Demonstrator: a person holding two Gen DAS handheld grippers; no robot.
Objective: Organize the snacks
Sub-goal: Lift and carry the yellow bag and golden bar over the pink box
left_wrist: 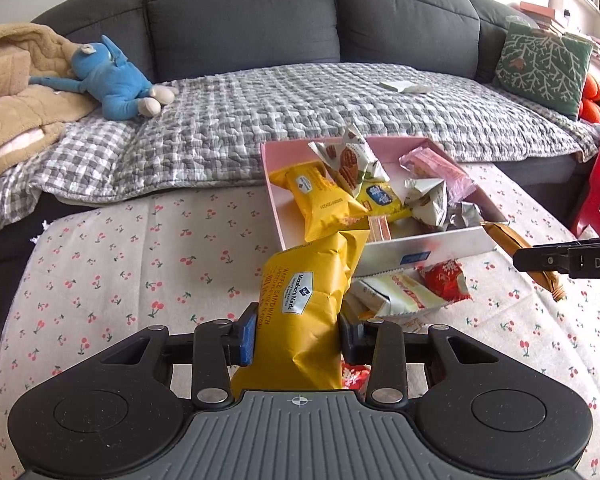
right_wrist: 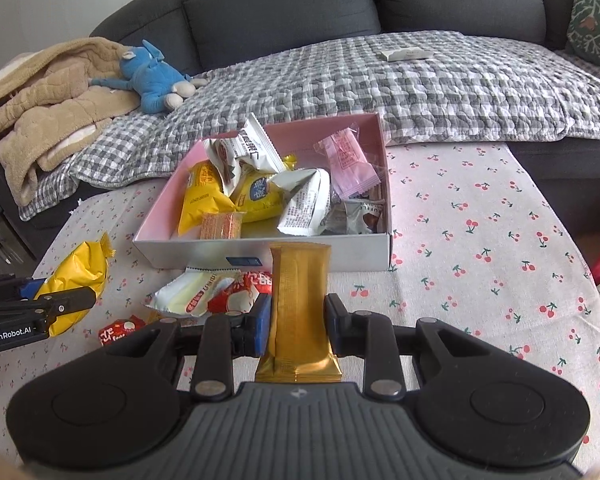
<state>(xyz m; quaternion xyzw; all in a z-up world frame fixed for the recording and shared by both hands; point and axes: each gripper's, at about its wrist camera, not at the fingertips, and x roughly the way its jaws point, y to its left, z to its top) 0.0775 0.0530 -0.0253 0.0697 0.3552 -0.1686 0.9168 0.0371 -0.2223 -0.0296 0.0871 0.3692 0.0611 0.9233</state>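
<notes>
Two claws, left (left_wrist: 296,332) and right (right_wrist: 298,322), partly hide gripped yellow packet (left_wrist: 308,304) and gold bar (right_wrist: 300,300).

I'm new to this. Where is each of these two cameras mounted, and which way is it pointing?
Left wrist view: sits on the left gripper, looking along its fingers at the yellow waffle pack they clamp, toward the box and sofa.
Right wrist view: sits on the right gripper, whose fingers clamp a gold bar, facing the same box.
Shared: box, sofa, blue plush toy, each other's gripper.
</notes>
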